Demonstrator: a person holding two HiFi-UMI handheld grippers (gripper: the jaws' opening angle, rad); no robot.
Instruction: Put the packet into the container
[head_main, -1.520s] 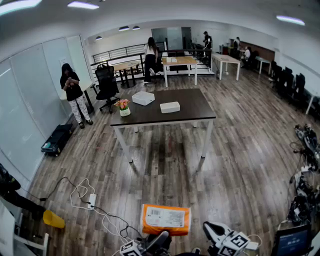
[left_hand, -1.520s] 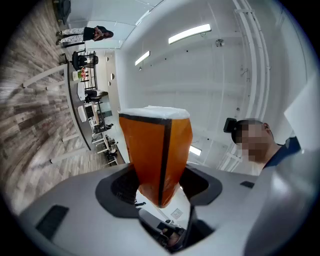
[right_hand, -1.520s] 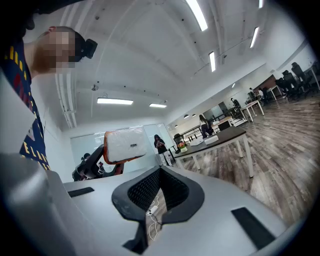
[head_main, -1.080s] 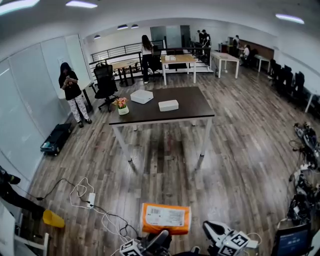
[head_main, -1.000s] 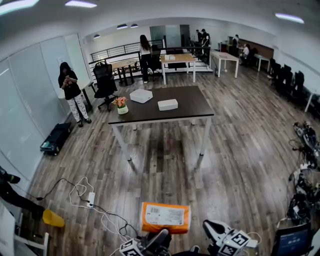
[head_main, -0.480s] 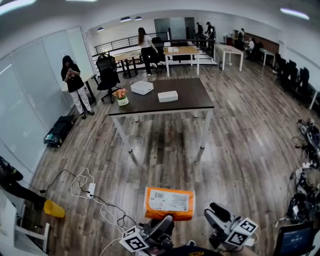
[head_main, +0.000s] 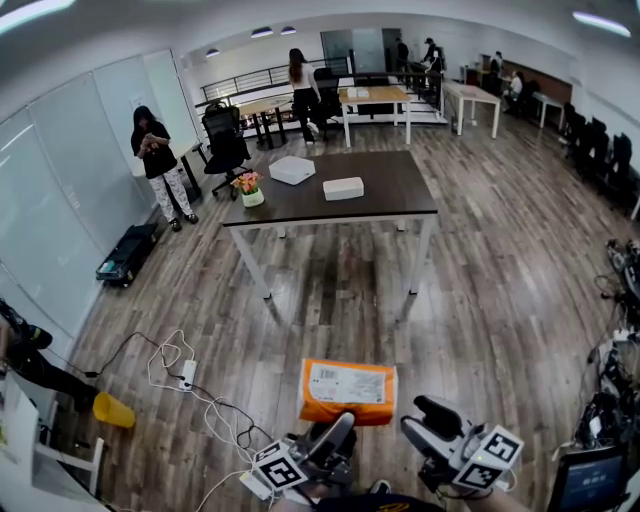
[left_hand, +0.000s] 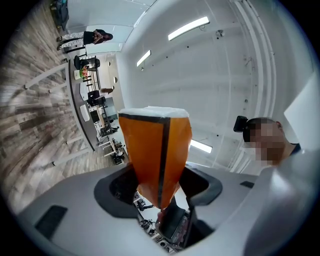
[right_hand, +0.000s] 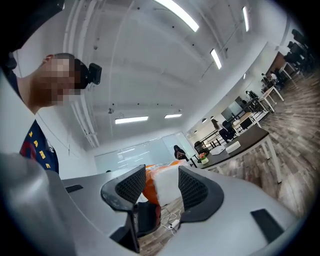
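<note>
Far left: a person stands by the glass wall, well apart from the work.
Floor, left: a yellow cup lies on the wooden floor. A white power strip with loose cables lies near it.
Left claw: low in the head view and pointing away from the wearer. Its jaws are clamped on the near end of the packet. The left gripper view shows the orange wrapper pinched between the two pads and rising out of them.
Packet: orange with a white printed label on its upper face. It is held clear of the floor and lies roughly flat in the head view. It is well short of the table and in no container.
Table: dark top on white legs, further into the room. It carries a small flower pot at its left end and two white boxes near the middle. I cannot tell which one is the container.
Right claw: just to the right of the packet's near corner. Its jaws stand apart and have just been opening. In the right gripper view the packet's end shows in the gap between the pads, and neither pad presses on it.
Far right: a dark screen at the lower edge.
</note>
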